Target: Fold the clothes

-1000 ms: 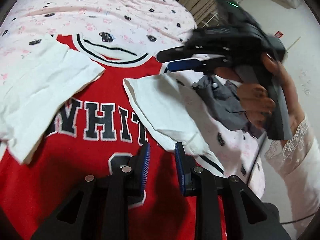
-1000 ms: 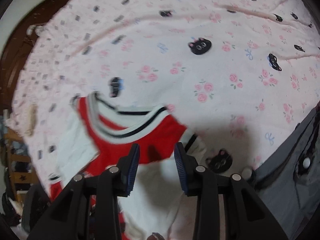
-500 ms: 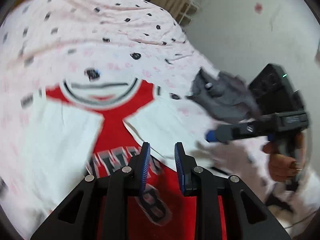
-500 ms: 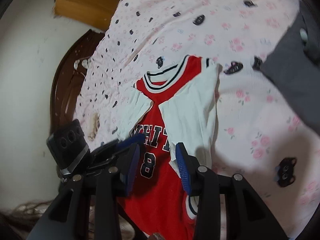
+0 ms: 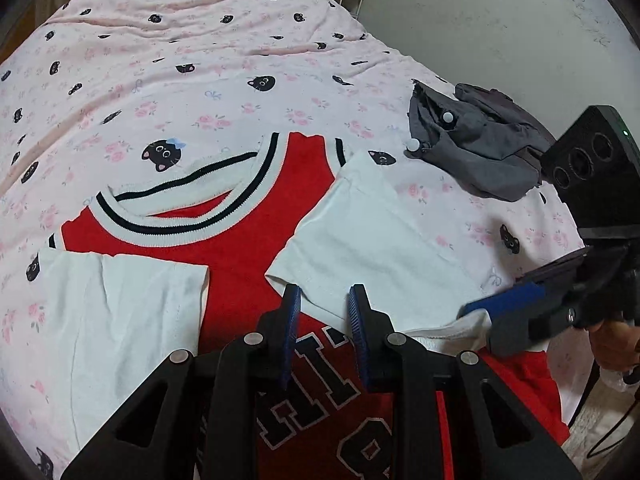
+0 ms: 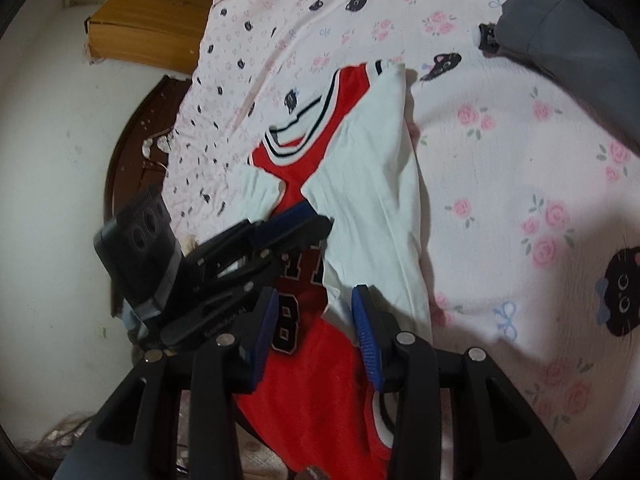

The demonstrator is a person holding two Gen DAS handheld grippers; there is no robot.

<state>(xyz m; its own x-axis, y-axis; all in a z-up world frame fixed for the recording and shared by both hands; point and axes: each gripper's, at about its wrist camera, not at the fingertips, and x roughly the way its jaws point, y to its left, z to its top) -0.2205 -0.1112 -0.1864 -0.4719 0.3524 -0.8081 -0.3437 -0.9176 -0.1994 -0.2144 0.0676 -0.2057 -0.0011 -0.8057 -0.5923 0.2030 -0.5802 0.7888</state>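
A red jersey (image 5: 244, 248) with a striped white collar lies flat on the bed, chest letters and number up. Both white sleeves (image 5: 372, 240) are folded inward over the chest. My left gripper (image 5: 324, 300) hovers over the lettering, open, with nothing between its fingers. It also shows in the right wrist view as the left gripper (image 6: 316, 218) above the jersey's middle. My right gripper (image 5: 478, 326) is low at the jersey's right edge, beside a bunched bit of white hem. Seen from its own camera, the right gripper (image 6: 316, 300) is open, straddling the sleeve edge without pressing it.
The pink cat-print bedsheet (image 5: 200, 60) covers the bed. A crumpled grey garment (image 5: 480, 152) lies to the right of the jersey's collar. A dark wooden headboard (image 6: 128, 152) and a brown box (image 6: 148, 20) stand by the wall. The bed's edge drops off at the right.
The right gripper came down from above the right sleeve to the jersey's right edge. The left gripper shifted and rolled, its view now taking in the whole collar. The jersey itself lies as before.
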